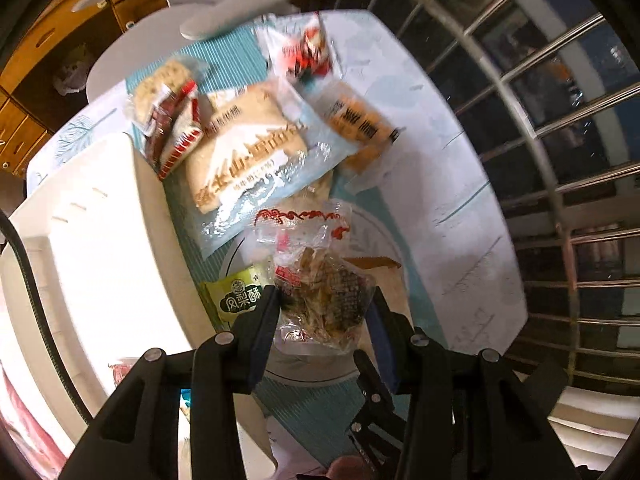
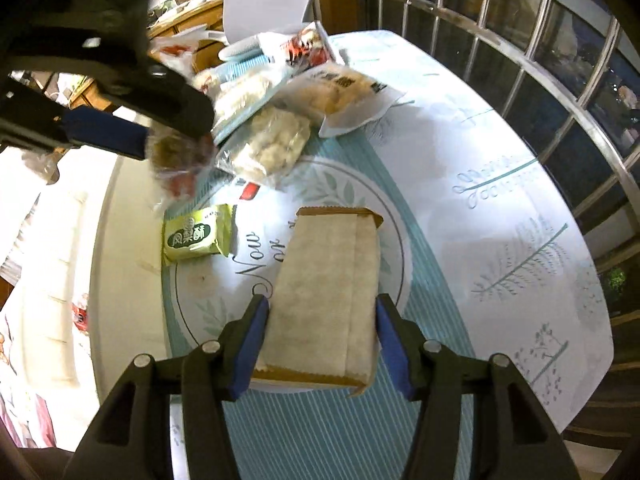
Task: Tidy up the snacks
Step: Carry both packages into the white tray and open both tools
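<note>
A snack packet in each of my tools, above the bench.

My right tool (image 2: 322,344) grips a flat tan packet (image 2: 328,280) by its long edges, low over the round print on the bench (image 2: 500,184). My left tool (image 1: 326,312) is closed on a clear bag of brownish snacks (image 1: 324,300) (its contents blur in the right view), held above the bench beside the white bin (image 1: 92,248). A green pastry packet (image 2: 197,234) lies just beside that bin, and the remaining packets (image 1: 248,148) are piled at the far end.
</note>
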`<state>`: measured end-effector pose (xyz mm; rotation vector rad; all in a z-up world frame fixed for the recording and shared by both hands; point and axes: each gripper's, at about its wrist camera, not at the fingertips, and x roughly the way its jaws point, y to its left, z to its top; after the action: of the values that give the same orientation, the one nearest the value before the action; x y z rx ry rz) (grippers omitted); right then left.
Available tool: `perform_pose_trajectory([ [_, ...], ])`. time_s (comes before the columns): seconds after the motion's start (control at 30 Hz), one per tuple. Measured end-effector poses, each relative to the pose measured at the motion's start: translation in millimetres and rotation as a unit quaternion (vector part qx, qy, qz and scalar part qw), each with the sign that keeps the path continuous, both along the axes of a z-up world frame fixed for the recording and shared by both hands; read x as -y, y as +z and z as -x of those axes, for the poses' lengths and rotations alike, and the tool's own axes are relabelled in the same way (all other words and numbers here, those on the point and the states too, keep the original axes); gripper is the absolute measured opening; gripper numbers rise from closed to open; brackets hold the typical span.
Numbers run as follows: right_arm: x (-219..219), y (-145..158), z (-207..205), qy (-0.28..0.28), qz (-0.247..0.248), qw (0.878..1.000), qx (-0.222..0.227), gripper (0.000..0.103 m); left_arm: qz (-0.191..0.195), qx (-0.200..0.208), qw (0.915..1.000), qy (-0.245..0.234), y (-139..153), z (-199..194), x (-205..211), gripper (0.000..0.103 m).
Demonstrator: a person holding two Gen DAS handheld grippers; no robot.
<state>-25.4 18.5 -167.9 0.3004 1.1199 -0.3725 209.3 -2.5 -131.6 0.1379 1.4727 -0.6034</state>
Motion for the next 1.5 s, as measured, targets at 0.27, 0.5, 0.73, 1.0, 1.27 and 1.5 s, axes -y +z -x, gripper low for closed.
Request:
perform_pose_trajectory([
  [0.27, -14, 40, 17, 0.002, 0.021, 0.999, 0.038, 0.054, 0.035, 0.026, 0.9988, 0.022, 36, 24, -39, 0.042],
  [0.5, -26, 74, 25, 0.011, 0.035, 0.997, 0.075, 0.054, 0.054, 0.032, 0.9967, 0.051, 48, 43, -84, 0.043],
  [0.73, -49, 103, 33, 0.033, 0.041, 0.992, 0.113, 0.054, 0.068, 0.038, 0.9935, 0.083, 45, 56, -127, 0.043],
  [1.0, -81, 125, 29, 0.084, 0.034, 0.984, 0.153, 0.055, 0.081, 0.047, 0.9863, 0.136, 38, 65, -183, 0.043],
  [1.27, -117, 129, 20, 0.151, 0.024, 0.974, 0.169, 0.055, 0.088, 0.052, 0.9779, 0.182, 27, 74, -230, 0.043],
  [1.5, -149, 123, 13, 0.213, 0.012, 0.963, 0.163, 0.055, 0.079, 0.055, 0.9716, 0.216, 14, 85, -255, 0.043],
])
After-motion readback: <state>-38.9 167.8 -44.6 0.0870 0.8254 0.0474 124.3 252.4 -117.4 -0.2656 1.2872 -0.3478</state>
